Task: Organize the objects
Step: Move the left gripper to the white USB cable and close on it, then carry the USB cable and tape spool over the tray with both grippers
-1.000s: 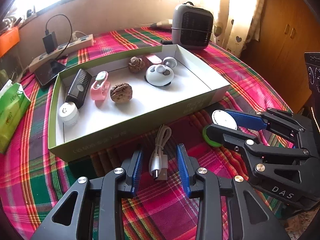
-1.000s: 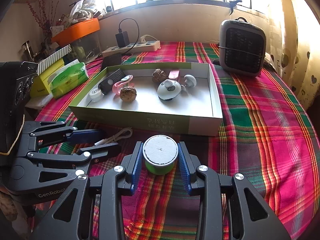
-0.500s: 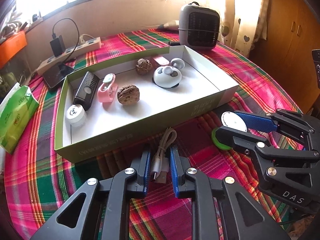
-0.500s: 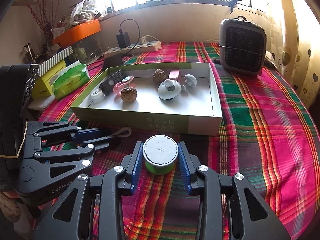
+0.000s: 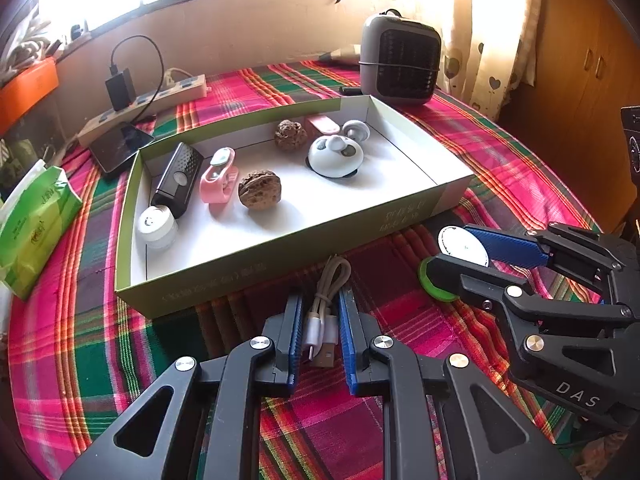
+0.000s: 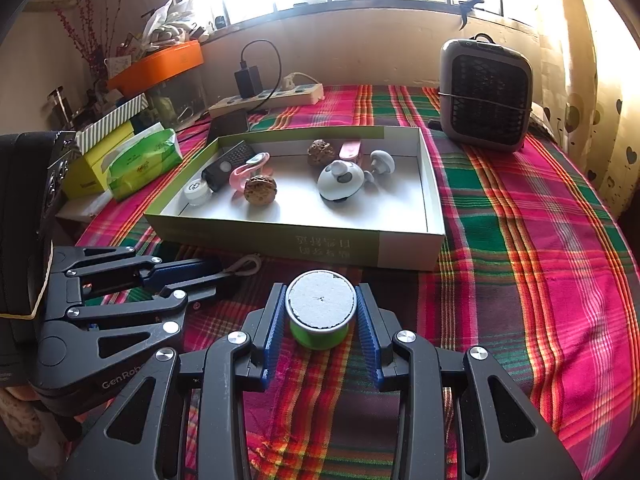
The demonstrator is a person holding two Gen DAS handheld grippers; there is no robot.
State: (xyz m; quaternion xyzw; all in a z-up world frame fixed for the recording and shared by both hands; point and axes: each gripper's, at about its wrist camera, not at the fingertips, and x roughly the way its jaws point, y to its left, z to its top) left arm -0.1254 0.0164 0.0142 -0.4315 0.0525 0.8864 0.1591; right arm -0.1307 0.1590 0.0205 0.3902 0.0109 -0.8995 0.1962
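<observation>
A coiled white USB cable (image 5: 325, 312) lies on the plaid cloth in front of the green-sided box (image 5: 224, 276). My left gripper (image 5: 320, 320) is shut on the cable, its blue pads against both sides; it also shows in the right wrist view (image 6: 200, 274). A green spool with a white top (image 6: 321, 312) stands on the cloth. My right gripper (image 6: 321, 320) is shut on the spool; it also shows in the left wrist view (image 5: 460, 256). The box holds two walnuts (image 5: 260, 190), a pink clip, a black device and white gadgets.
A grey fan heater (image 5: 400, 64) stands behind the box at the back right. A power strip (image 5: 152, 96), a phone (image 5: 120, 148) and a green tissue pack (image 5: 32, 224) are on the left. An orange box (image 6: 160, 66) sits at the window.
My left gripper has closed onto the USB cable and the view has shifted slightly. My right gripper stays on the spool without moving.
</observation>
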